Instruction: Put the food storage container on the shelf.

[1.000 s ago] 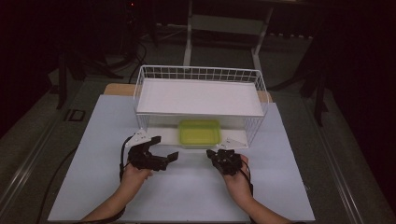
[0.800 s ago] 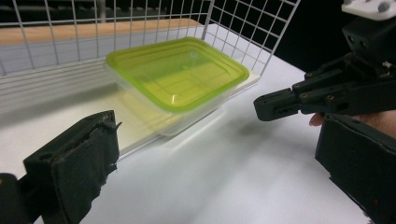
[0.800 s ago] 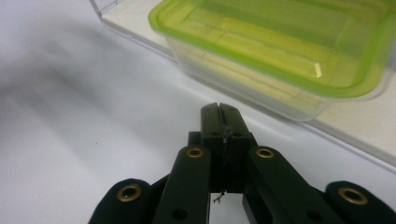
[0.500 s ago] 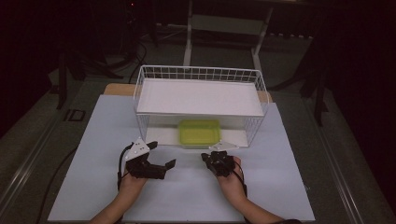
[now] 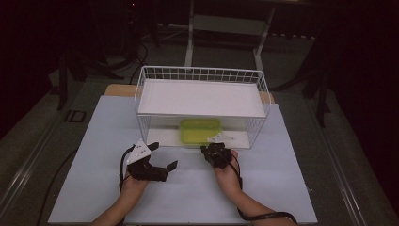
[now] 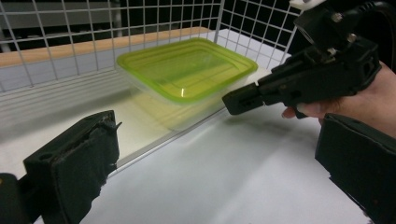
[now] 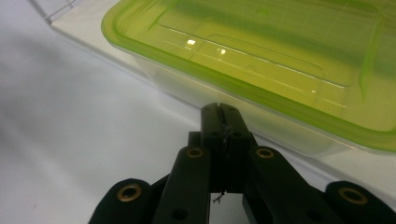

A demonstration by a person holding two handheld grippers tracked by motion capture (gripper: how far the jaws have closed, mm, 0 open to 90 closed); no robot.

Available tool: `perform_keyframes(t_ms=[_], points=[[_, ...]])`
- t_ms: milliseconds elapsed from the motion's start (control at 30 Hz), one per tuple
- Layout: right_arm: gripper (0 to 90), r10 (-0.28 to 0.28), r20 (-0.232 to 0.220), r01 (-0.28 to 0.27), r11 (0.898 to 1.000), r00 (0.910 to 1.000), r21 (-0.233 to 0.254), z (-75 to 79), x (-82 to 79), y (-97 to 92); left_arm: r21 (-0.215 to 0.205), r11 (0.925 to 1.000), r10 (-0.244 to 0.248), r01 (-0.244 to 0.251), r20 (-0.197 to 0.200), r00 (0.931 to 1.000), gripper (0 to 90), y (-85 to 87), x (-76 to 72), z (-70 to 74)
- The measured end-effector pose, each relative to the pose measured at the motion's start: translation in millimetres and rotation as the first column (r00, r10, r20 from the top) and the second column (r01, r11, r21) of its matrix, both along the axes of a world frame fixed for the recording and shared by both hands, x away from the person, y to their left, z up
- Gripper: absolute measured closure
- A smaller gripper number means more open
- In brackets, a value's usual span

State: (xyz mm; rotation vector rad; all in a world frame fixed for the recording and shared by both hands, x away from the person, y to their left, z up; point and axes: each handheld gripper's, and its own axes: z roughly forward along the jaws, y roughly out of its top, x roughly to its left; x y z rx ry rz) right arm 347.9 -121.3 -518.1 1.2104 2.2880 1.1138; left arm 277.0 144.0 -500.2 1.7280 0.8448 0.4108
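Dimly lit from above, my two tongs are dark shapes on the white table, and one green-lidded container sits half hidden under the shelf of the single wire basket. My left tongs stand wide open, well short of the container. My right tongs are pressed closed on nothing, tips just beside its near wall.

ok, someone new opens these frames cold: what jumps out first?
The green-lidded container, bright against the dim room, sits on the lower level of the white wire rack at mid-table. The right gripper, jaws shut, points at the container's near side just short of it. The left gripper, jaws wide open, hangs back over the white table.
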Motion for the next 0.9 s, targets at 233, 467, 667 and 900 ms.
perform_keyframes(t_ms=[233, 467, 667, 900], points=[[89.9, -0.034, -0.02, 0.035, 0.998, 0.9992, 0.047, -1.5, 16.0, 1.9, -0.003, 1.0, 0.003, -0.003, 0.0, 1.0, 0.3, 2.1, 0.2, -0.7], [89.9, -0.046, 0.012, 0.046, 0.999, 0.9989, 0.026, -2.2, 29.1, 9.6, 0.006, 1.0, 0.004, -0.004, 0.004, 1.0, 0.3, 1.9, -0.3, -1.4], [89.9, -0.057, 0.027, 0.056, 0.998, 0.998, 0.017, -5.3, 38.5, 15.0, 0.003, 1.0, 0.006, -0.006, 0.004, 1.0, 0.3, 3.5, -0.6, -1.4], [89.9, -0.074, 0.022, 0.073, 0.997, 0.997, 0.022, -4.2, 47.7, 16.6, -0.002, 1.0, 0.003, -0.003, 0.0, 1.0, 0.3, 3.2, -1.0, -2.2]])
